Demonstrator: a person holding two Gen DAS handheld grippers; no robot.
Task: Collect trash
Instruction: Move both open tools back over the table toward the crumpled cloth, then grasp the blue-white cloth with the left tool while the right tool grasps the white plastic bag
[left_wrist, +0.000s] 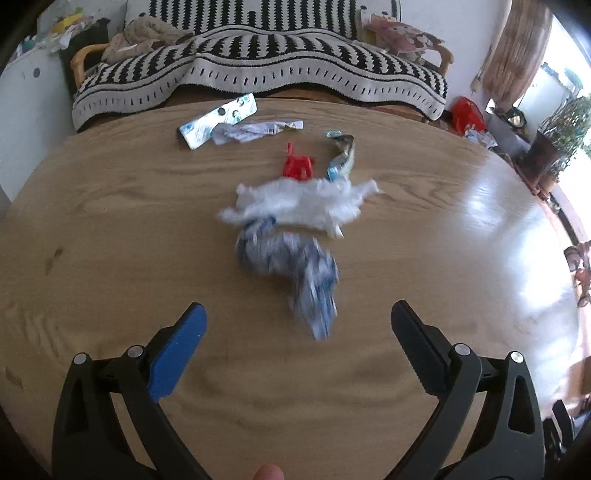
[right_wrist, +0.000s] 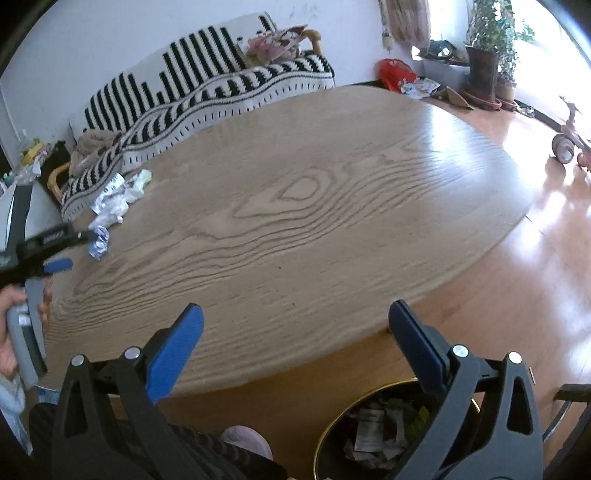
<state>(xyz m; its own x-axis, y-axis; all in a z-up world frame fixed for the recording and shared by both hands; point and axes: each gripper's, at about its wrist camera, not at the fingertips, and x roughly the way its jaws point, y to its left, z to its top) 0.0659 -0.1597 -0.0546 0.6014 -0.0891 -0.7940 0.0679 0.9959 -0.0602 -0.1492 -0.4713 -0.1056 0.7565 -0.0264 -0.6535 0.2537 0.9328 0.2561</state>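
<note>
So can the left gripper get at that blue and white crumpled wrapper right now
Probably yes. The left gripper is open, and the blue and white crumpled wrapper lies just ahead of its fingertips on the bare wooden table, with nothing between them.

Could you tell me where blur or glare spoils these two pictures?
Left wrist view: motion blur smears the blue-white wrapper and white tissue; window glare whitens the table at right. Right wrist view: sharper, though sunlight washes out the floor.

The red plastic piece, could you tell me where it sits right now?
In the left wrist view, the red plastic piece lies mid-table, just behind the white tissue and left of the crumpled foil wrapper.
</note>
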